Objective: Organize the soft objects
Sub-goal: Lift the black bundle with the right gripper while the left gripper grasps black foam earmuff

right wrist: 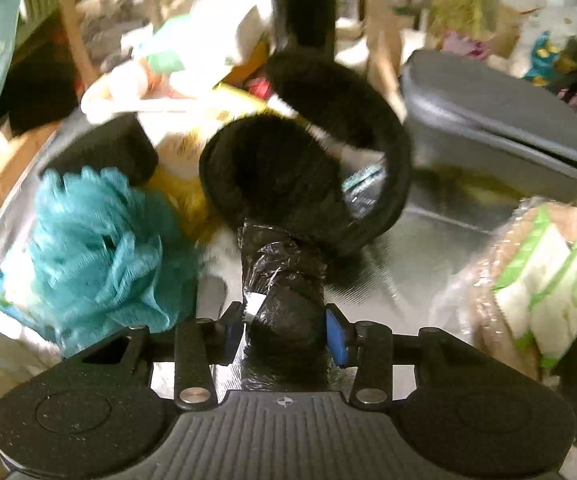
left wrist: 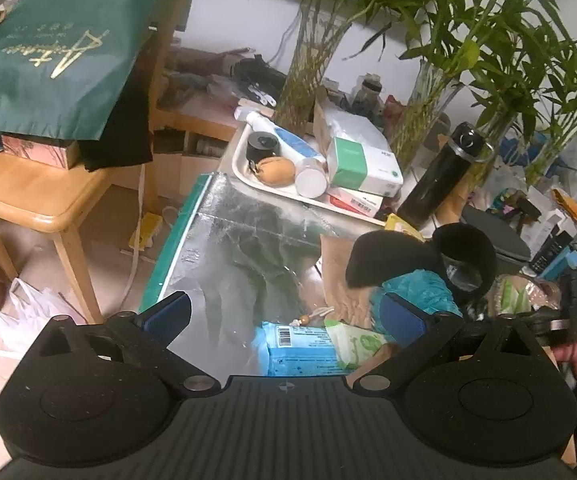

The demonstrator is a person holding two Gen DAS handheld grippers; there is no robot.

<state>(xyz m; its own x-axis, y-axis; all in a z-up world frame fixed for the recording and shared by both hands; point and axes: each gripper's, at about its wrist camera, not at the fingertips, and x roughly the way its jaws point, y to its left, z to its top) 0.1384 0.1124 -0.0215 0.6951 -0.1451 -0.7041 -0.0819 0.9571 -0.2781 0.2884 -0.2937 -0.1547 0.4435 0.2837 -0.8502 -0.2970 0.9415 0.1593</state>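
Fluffy black earmuffs lie on a silver foil bag; one ear pad is wrapped in crinkled clear plastic. My right gripper points down at it, its blue pads pressed on both sides of that wrapped pad. A teal mesh bath pouf sits just left of it. In the left wrist view my left gripper hangs open over the foil bag, nothing between its fingers. The earmuffs and the pouf lie to its right.
A white tray holds bottles and boxes. A black flask, vases of bamboo, a blue packet and wipes crowd the table. A wooden chair stands at left. A grey case lies at right.
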